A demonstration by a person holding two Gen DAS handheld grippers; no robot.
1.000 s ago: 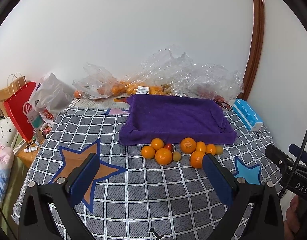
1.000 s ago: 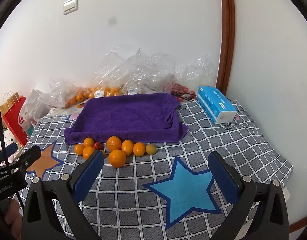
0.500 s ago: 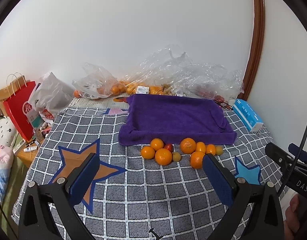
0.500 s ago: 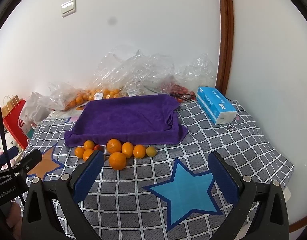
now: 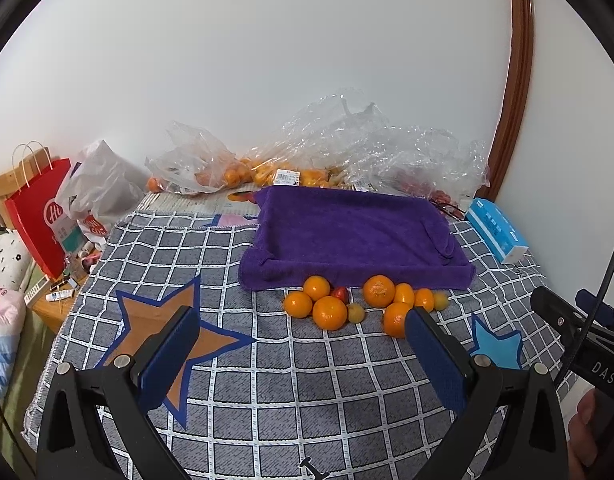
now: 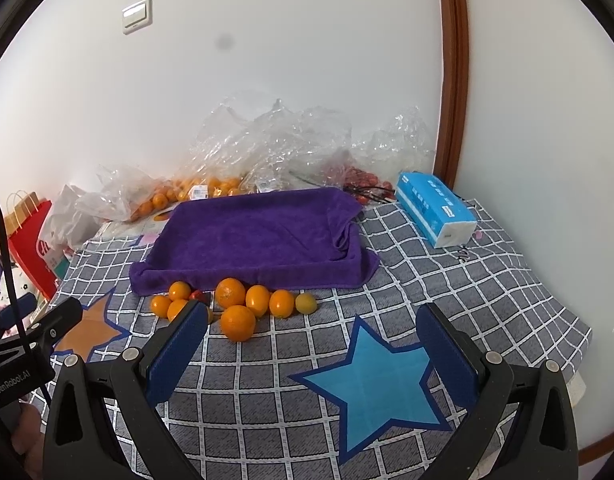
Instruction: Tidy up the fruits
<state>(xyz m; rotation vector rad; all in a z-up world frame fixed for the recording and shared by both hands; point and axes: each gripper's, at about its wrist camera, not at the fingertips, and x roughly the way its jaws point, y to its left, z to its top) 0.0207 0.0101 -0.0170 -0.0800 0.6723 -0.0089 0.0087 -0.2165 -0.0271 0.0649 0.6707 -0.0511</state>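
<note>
Several oranges (image 5: 329,312) (image 6: 237,322), a small red fruit (image 5: 339,293) and small yellow-green fruits (image 5: 355,313) (image 6: 306,303) lie in a cluster on the checked cloth, just in front of a tray draped in a purple towel (image 5: 355,236) (image 6: 251,240). My left gripper (image 5: 303,344) hovers open just short of the cluster with nothing between its blue pads. Over the blue star, to the right of the fruit, my right gripper (image 6: 313,340) also stands open and holds nothing.
Clear plastic bags (image 5: 339,152) with more oranges and red fruit lie against the back wall. A blue tissue pack (image 6: 437,210) lies at the right. A red paper bag (image 5: 37,216) and clutter stand off the left edge. A wooden door frame (image 6: 451,72) rises at the right.
Both grippers have drifted slightly forward toward the fruit cluster. Their jaws stay open and nothing on the cloth has moved.
</note>
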